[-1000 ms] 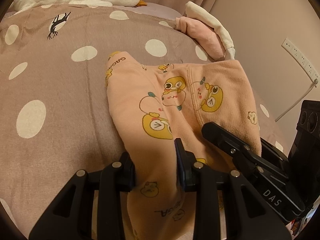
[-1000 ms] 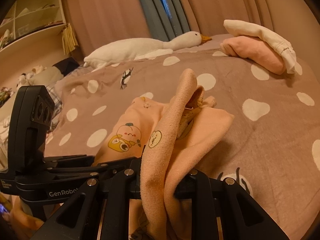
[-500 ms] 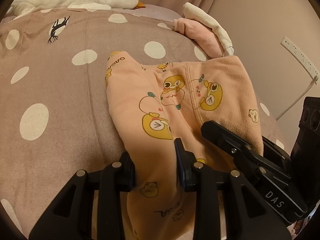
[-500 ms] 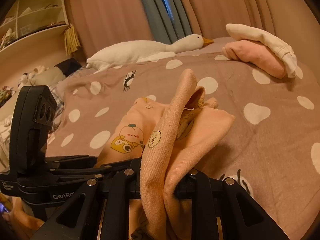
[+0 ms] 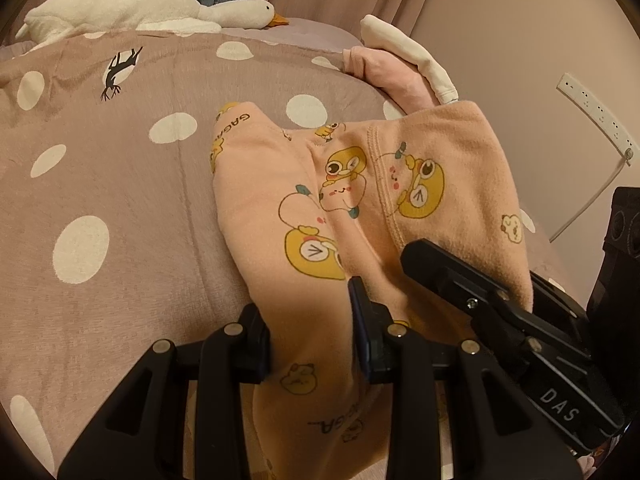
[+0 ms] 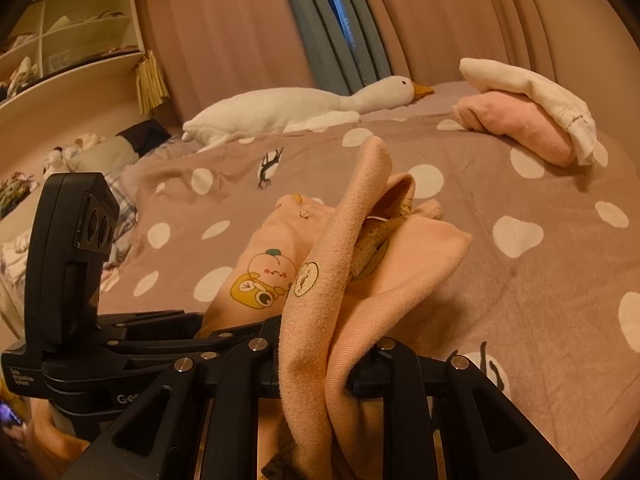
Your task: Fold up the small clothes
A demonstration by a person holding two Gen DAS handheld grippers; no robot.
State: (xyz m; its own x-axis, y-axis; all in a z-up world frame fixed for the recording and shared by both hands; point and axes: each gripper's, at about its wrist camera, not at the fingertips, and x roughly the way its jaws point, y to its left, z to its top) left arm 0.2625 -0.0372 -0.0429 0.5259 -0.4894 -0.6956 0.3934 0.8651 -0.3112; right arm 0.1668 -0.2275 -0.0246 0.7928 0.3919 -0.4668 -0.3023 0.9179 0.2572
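A small peach garment [image 5: 280,208] printed with yellow cartoon figures lies partly on the dotted bedspread [image 5: 120,200]. My left gripper [image 5: 310,328] is shut on its near edge, cloth bunched between the pads. In the right wrist view the same garment [image 6: 352,264] rises in a folded ridge, and my right gripper [image 6: 316,368] is shut on that doubled fabric. The right gripper's body [image 5: 500,312] shows at the lower right of the left view, lying over the cloth. The left gripper's body [image 6: 72,264] stands at the left of the right view.
A white plush goose [image 6: 304,108] lies along the far side of the bed. A stack of folded pink and white clothes [image 6: 528,116] sits at the far right. Shelves [image 6: 60,60] and curtains stand behind. A power strip [image 5: 592,116] hangs on the right wall.
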